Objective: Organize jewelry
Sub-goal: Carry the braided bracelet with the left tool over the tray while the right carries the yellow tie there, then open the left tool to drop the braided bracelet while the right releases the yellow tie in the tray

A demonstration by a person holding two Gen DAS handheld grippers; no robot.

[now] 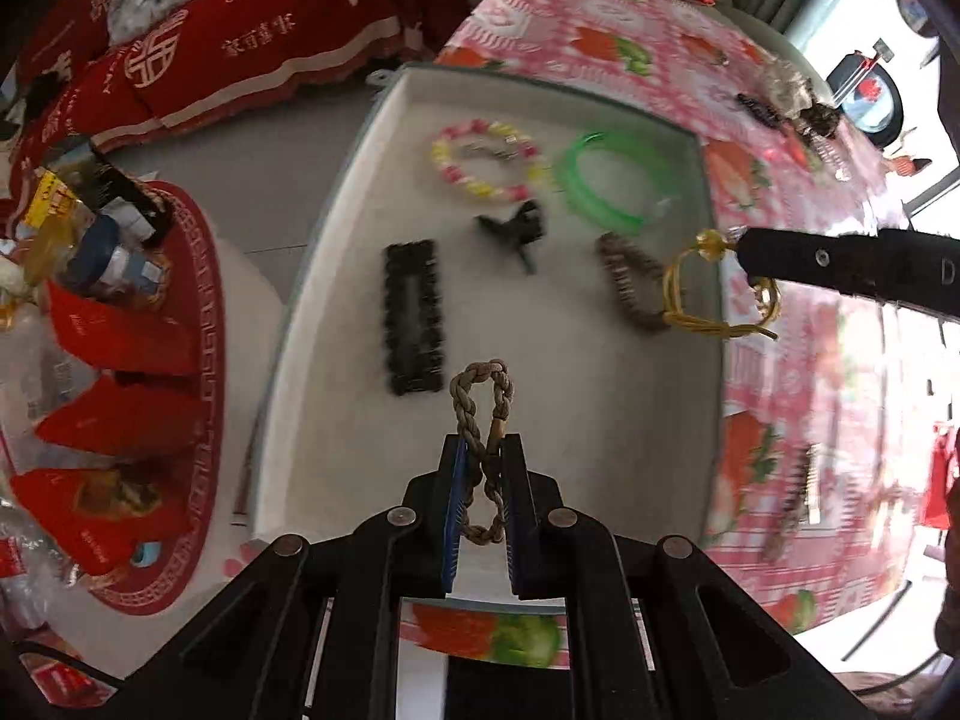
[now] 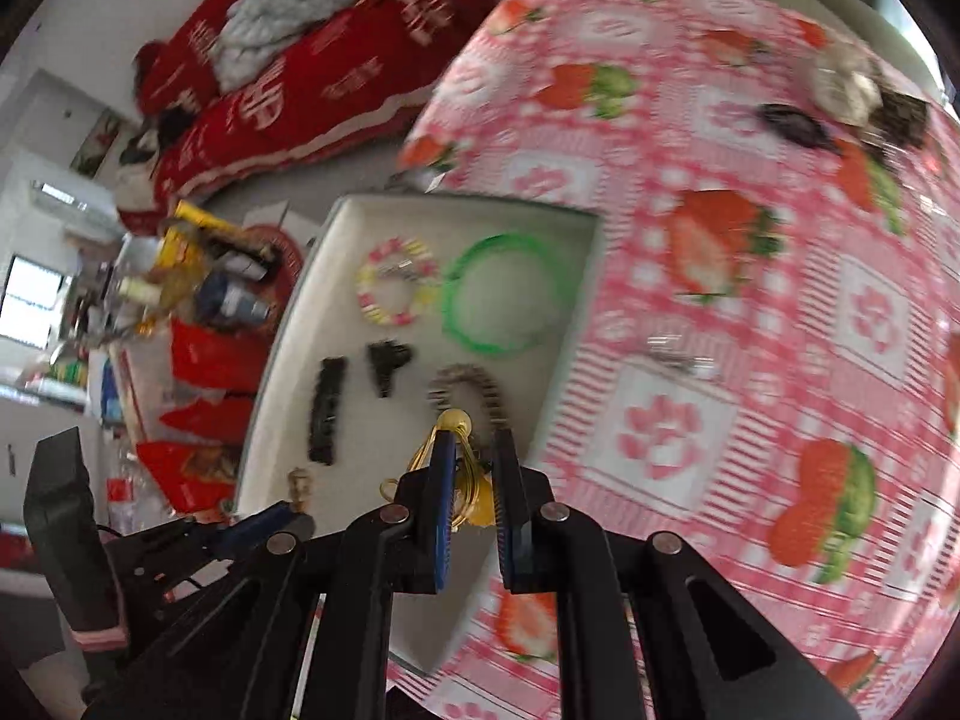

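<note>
Five pieces lie in the tray; left tongs pinch a braid, right tongs pinch a gold cord, and several pieces remain on the table.

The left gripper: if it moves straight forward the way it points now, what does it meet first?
The left gripper holds a braided rope loop over the white tray. Straight ahead lies bare tray floor, then probably the small black clip; the black rectangular hair clip lies left of that line. Depth is unclear.

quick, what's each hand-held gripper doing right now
Left hand-held gripper: closed on the braided rope bracelet.
Right hand-held gripper: closed on the gold cord bracelet.
</note>
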